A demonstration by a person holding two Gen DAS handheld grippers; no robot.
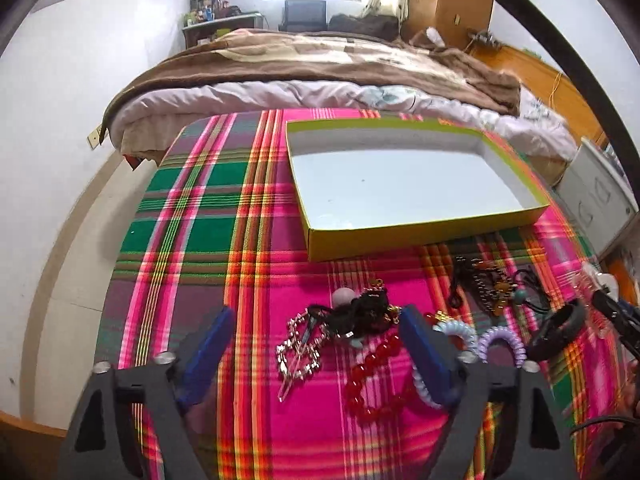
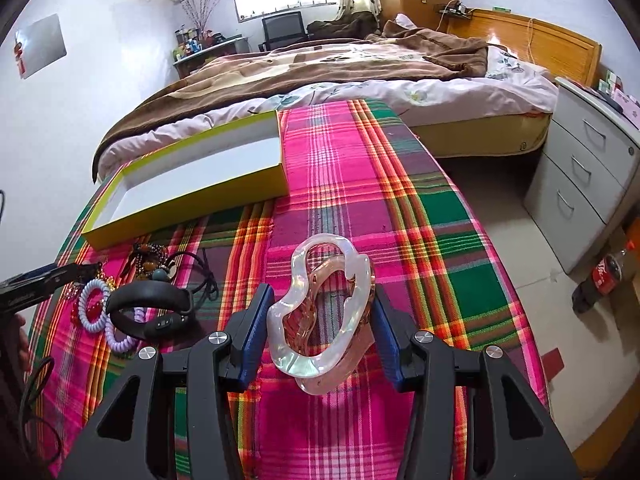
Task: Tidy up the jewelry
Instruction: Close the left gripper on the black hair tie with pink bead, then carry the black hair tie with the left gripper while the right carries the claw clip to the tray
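Note:
An empty yellow-green box [image 1: 420, 236] with a white inside sits on the plaid cloth; it also shows in the right wrist view [image 2: 192, 204]. My left gripper [image 1: 316, 354] is open above a silver chain [image 1: 298, 350], a red bead bracelet [image 1: 370, 380] and a black tassel piece [image 1: 366, 312]. My right gripper [image 2: 322, 334] is shut on a pair of clear glassy bangles [image 2: 320, 312], held above the cloth. A black bangle [image 2: 148, 312], lilac coil ties [image 2: 94, 308] and a dark bead necklace [image 2: 154, 264] lie to its left.
The plaid-covered table [image 2: 400, 208] stands against a bed [image 2: 320, 68]. A grey drawer unit [image 2: 588, 176] and a cola bottle [image 2: 600, 280] are on the floor at right. The left gripper's tip [image 2: 48, 276] shows at the left edge.

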